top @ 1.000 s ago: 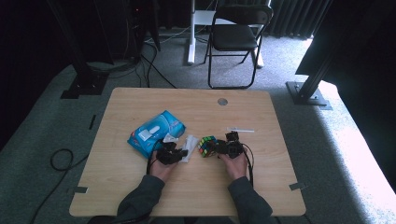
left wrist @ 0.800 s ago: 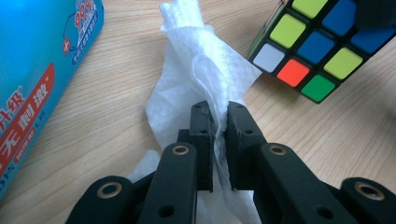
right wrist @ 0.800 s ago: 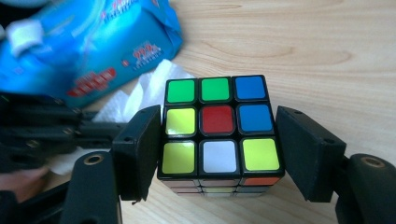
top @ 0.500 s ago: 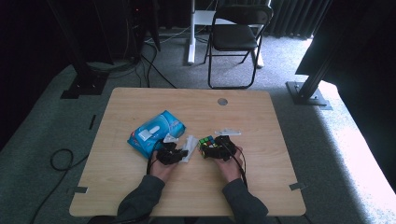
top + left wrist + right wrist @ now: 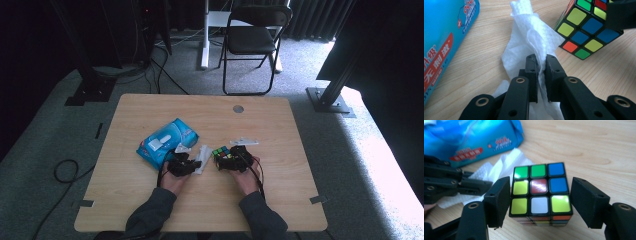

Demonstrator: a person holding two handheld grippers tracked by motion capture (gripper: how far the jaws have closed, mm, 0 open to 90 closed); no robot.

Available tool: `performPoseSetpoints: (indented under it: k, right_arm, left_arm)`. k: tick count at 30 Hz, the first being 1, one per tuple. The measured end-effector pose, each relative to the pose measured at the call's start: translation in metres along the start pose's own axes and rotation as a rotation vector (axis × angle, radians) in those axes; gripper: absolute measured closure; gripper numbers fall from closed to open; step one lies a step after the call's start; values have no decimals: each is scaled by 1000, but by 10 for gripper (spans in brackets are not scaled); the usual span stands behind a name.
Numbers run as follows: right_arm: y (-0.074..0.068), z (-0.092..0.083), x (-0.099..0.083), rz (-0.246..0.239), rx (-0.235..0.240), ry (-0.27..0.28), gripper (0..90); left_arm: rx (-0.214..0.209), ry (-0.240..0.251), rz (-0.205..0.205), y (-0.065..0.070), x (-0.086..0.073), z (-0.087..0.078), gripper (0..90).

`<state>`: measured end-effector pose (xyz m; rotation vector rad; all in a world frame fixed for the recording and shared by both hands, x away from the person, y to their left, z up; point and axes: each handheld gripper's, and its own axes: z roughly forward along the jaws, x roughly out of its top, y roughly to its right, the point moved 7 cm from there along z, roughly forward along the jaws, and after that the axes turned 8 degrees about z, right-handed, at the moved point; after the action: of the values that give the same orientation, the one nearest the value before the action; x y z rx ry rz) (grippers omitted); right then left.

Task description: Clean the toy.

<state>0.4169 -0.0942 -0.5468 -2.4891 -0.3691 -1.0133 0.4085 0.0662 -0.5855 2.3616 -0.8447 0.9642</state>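
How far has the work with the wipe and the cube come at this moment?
Done: a white wipe is out of the blue pack and the left gripper is shut on it. In hand: the right gripper straddles the puzzle cube on the table, with a gap visible at one jaw. Left: the wipe lies beside the cube, so wiping probably has not begun.
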Motion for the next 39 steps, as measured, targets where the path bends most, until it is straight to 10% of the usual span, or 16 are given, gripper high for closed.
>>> performPoseSetpoints:
  k: [25,39]
  right_arm:
    - [23,-8,6,101,44,18,668]
    - [37,-8,7,263,153,13,714]
  left_arm:
    - [-2,-5,0,0,0,1,816]
    - [0,-1,-1,0,0,1,816]
